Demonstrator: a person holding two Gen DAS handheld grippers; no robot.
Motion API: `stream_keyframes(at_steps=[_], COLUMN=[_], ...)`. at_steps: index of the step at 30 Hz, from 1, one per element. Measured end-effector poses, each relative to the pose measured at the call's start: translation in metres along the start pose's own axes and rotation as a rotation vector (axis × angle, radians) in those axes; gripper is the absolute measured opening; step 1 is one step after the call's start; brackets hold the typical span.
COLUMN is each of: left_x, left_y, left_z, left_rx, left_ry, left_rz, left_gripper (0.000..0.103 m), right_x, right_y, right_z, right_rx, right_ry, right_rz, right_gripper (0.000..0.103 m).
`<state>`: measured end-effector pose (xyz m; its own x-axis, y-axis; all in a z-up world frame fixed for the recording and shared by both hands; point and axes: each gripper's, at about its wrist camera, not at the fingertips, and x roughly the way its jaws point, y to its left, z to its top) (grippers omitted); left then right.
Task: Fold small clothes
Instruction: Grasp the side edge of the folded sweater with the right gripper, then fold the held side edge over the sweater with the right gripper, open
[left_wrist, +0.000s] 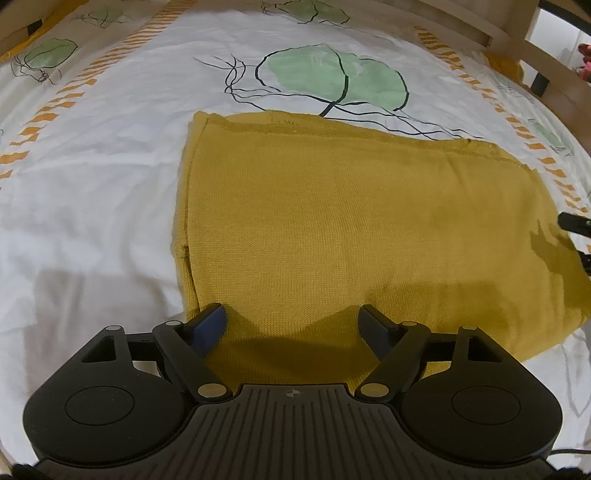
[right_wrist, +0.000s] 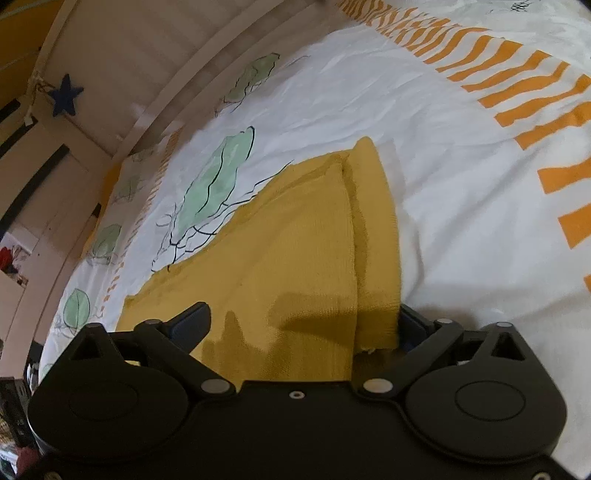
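One mustard knit garment (left_wrist: 332, 229), already folded to a rectangle, lies flat on the bed sheet (left_wrist: 92, 192). Soft, light, floppy, so I'd pinch near-edge corners thru all layers. My left gripper (left_wrist: 293, 325) is wide, empty; right gripper (right_wrist: 306, 328) is wide too, straddling the layered edge w/o pressing.

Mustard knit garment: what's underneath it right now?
The mustard knit garment lies flat on the white leaf-print bedsheet. A folded-under layer shows along its side edge. Anything else beneath is covered.
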<state>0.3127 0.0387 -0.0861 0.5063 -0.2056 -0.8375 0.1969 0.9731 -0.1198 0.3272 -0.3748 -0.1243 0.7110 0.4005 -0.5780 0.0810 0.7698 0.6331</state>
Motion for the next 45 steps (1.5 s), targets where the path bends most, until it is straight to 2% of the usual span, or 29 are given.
stream_keyframes(at_steps=[2, 3, 8, 12, 15, 21, 28, 34, 35, 37, 39, 42, 45], left_x=[0.000, 0.000, -0.001, -0.001, -0.001, 0.000, 0.001, 0.001, 0.001, 0.001, 0.000, -0.005, -0.016], left_y=[0.000, 0.000, 0.003, 0.005, 0.004, 0.003, 0.004, 0.004, 0.004, 0.004, 0.005, 0.012, 0.022], left_z=[0.000, 0.000, -0.001, 0.000, 0.000, 0.000, 0.000, 0.000, 0.000, 0.000, 0.001, 0.004, 0.009], left_rx=[-0.001, -0.002, 0.000, -0.018, -0.015, -0.010, -0.005, -0.013, -0.013, -0.017, -0.030, -0.065, -0.110], left_ry=[0.000, 0.000, -0.001, 0.003, 0.002, 0.001, -0.001, -0.001, -0.001, -0.001, -0.002, -0.015, -0.046], left_rz=[-0.001, -0.002, -0.018, -0.026, -0.025, -0.019, -0.020, -0.026, -0.026, -0.028, -0.038, -0.063, -0.081], left_gripper=[0.078, 0.078, 0.078, 0.078, 0.078, 0.078, 0.079, 0.079, 0.079, 0.079, 0.078, 0.076, 0.070], right_x=[-0.002, -0.003, -0.010, -0.025, -0.035, -0.028, -0.011, 0.005, 0.006, 0.005, 0.005, 0.000, -0.006], right_y=[-0.003, -0.006, -0.017, -0.017, -0.027, -0.053, -0.048, -0.046, -0.044, -0.038, -0.031, -0.016, 0.012], right_z=[0.001, 0.001, 0.001, -0.002, -0.003, -0.004, 0.008, 0.018, 0.019, 0.018, 0.016, 0.016, 0.019], right_rx=[0.009, 0.026, 0.086, 0.030, 0.050, 0.204, 0.240, 0.241, 0.233, 0.191, 0.155, 0.090, 0.000], right_ry=[0.003, 0.003, 0.008, 0.042, 0.036, 0.002, -0.015, -0.023, -0.024, -0.021, -0.013, -0.021, -0.019], right_rz=[-0.007, -0.002, 0.026, -0.006, -0.007, 0.112, 0.184, 0.191, 0.185, 0.141, 0.096, 0.031, -0.042], right_gripper=[0.070, 0.067, 0.061, 0.061, 0.062, 0.063, 0.068, 0.068, 0.066, 0.055, 0.032, 0.025, 0.024])
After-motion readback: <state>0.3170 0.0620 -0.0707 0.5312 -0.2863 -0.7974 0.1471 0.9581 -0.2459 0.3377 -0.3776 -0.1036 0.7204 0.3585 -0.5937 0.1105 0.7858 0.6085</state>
